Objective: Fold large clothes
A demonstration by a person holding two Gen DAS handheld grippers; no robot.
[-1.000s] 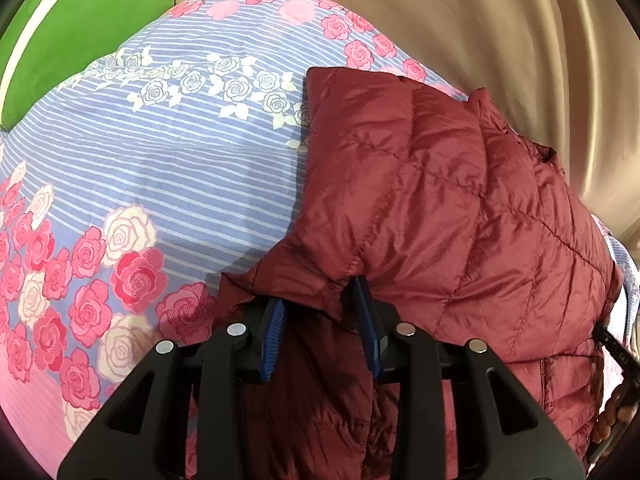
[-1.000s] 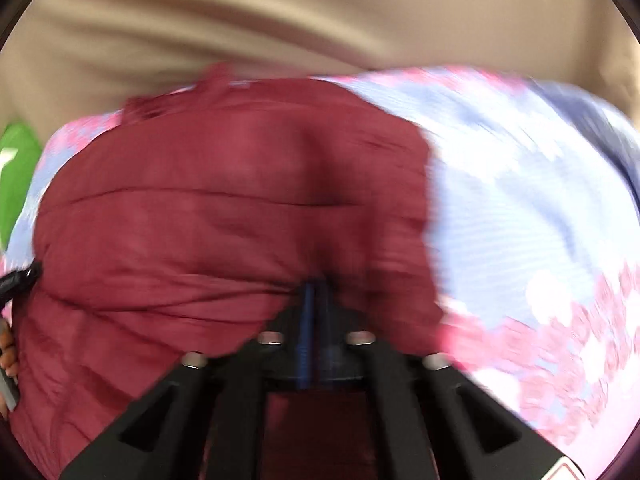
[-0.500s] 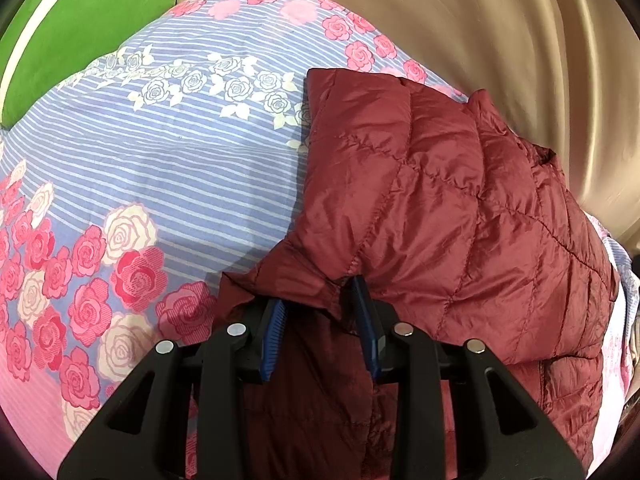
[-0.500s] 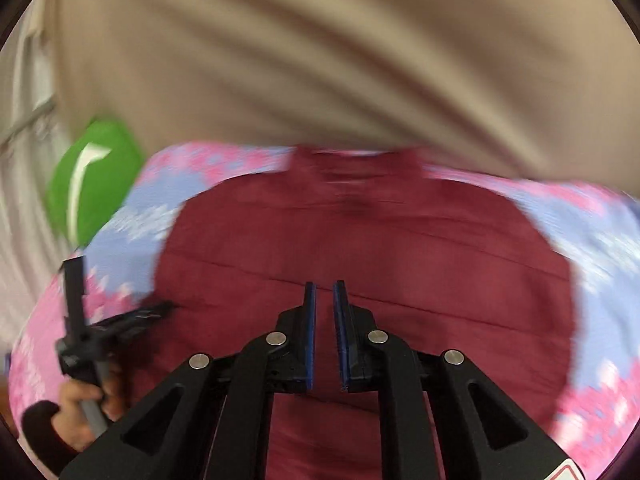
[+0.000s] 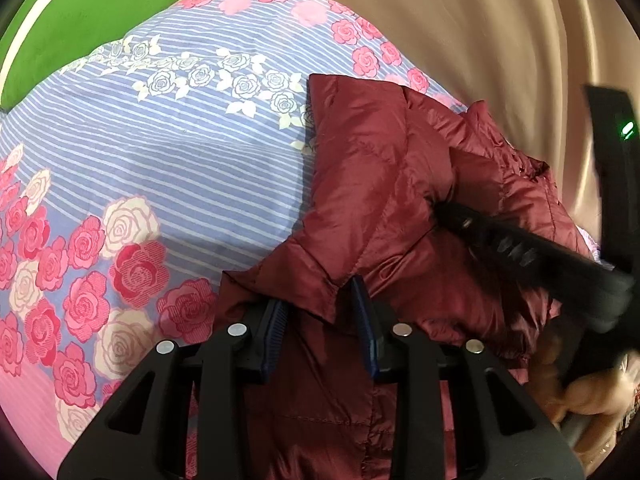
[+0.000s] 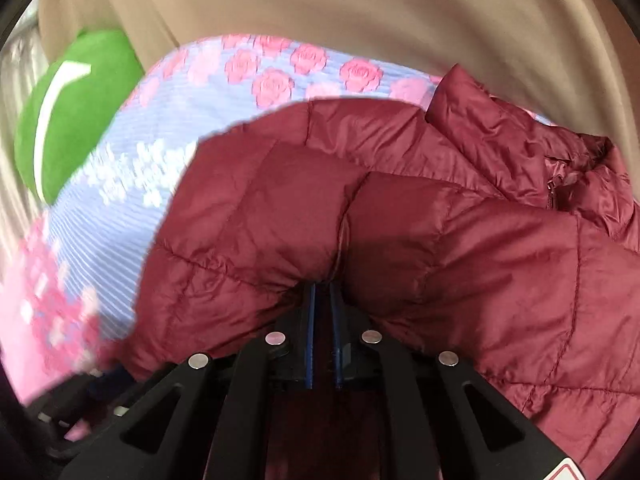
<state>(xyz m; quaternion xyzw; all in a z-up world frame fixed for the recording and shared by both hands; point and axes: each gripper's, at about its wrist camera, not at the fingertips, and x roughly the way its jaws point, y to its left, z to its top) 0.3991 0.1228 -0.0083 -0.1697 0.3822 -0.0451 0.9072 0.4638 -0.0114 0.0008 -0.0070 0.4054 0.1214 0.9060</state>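
Observation:
A dark red quilted jacket lies folded on a flowered bedsheet. My left gripper sits at its near left edge, jaws partly closed on a thick folded corner of the jacket. In the right wrist view the jacket fills the middle and right. My right gripper shows only a slim gap between its pads. Its tips push into a crease of the jacket, and no cloth shows between the pads. From the left wrist view the right gripper pokes into the jacket's top layer, held by a hand.
A green cushion lies at the far left of the bed, also seen as the green cushion. A beige curtain hangs close behind the bed. Bare sheet stretches left of the jacket.
The right gripper let go of the cloth, parted slightly and swung left across the jacket; it now digs into a crease and shows in the left wrist view. The left gripper stayed put.

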